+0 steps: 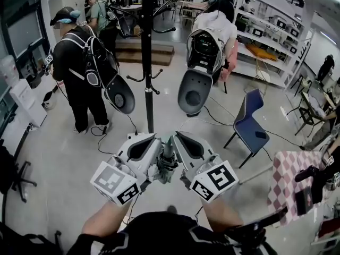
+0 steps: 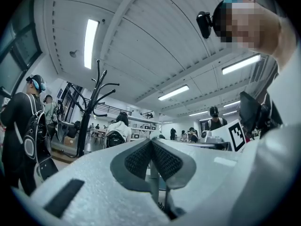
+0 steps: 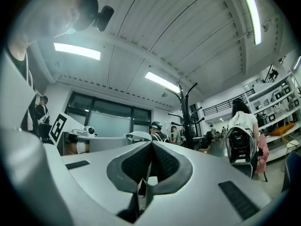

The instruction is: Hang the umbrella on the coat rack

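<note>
Left tool (image 1: 150, 141) and right tool (image 1: 181, 140) seemingly clamp umbrella (image 1: 167, 163).

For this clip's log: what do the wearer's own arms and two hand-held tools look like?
Both the left tool and right tool have pale grey, wedge-shaped shells with dark textured pads inside the jaws. Each carries a white cube printed with black square markers. The person wears a black top with short sleeves.

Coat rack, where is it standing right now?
In the head view the coat rack stands straight ahead of the left gripper and right gripper, which hold the umbrella, between a person in black and a person in white.
</note>
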The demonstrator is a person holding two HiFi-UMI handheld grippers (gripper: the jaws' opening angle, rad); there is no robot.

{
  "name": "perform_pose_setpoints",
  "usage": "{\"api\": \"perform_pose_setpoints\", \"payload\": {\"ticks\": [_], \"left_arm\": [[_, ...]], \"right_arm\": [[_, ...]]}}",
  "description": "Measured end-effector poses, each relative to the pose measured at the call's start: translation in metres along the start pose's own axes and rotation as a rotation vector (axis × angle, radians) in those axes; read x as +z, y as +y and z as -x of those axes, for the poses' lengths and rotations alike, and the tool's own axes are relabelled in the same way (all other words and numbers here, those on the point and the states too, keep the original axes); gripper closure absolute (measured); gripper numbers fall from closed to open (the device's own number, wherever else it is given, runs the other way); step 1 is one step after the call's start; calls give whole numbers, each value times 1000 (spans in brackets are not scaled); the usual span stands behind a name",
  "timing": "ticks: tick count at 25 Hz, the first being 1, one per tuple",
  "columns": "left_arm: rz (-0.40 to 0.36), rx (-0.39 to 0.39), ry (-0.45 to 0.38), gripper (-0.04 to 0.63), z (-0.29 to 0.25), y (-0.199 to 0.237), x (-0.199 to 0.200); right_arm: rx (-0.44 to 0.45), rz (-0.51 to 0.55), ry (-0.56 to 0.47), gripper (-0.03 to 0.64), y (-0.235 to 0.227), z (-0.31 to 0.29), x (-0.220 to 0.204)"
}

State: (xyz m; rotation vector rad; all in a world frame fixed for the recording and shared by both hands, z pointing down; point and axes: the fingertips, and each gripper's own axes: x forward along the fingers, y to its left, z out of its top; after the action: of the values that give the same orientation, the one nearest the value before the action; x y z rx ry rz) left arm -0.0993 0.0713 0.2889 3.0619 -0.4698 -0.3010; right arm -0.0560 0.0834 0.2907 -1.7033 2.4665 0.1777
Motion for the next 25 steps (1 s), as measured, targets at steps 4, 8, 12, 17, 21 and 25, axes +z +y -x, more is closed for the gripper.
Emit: {"api": "perform_pose_setpoints", "payload": {"ticks": [4,8,12,17,21,25], "left_arm": [[-11,29,11,586,-22,3,-4],[-13,56,17,586,-39,8,-3],[-25,82,20,586,-59,8,-8],[-47,108,30,586,-83,4,-15],[-52,124,42,586,-96,2,-18],[-62,121,49,586,-105,0,-18]], "right_arm": [[36,-11,-8,609,-21,-1,-1],[72,-17,-14,608,-38,-6,1],[92,-21,-25,609,-61,-4,2],[128,-28,-25,608,-86,0,-2],[139,-40,-30,608,-100,2,-1],[141,-41,-41,608,-108,4,1]]}}
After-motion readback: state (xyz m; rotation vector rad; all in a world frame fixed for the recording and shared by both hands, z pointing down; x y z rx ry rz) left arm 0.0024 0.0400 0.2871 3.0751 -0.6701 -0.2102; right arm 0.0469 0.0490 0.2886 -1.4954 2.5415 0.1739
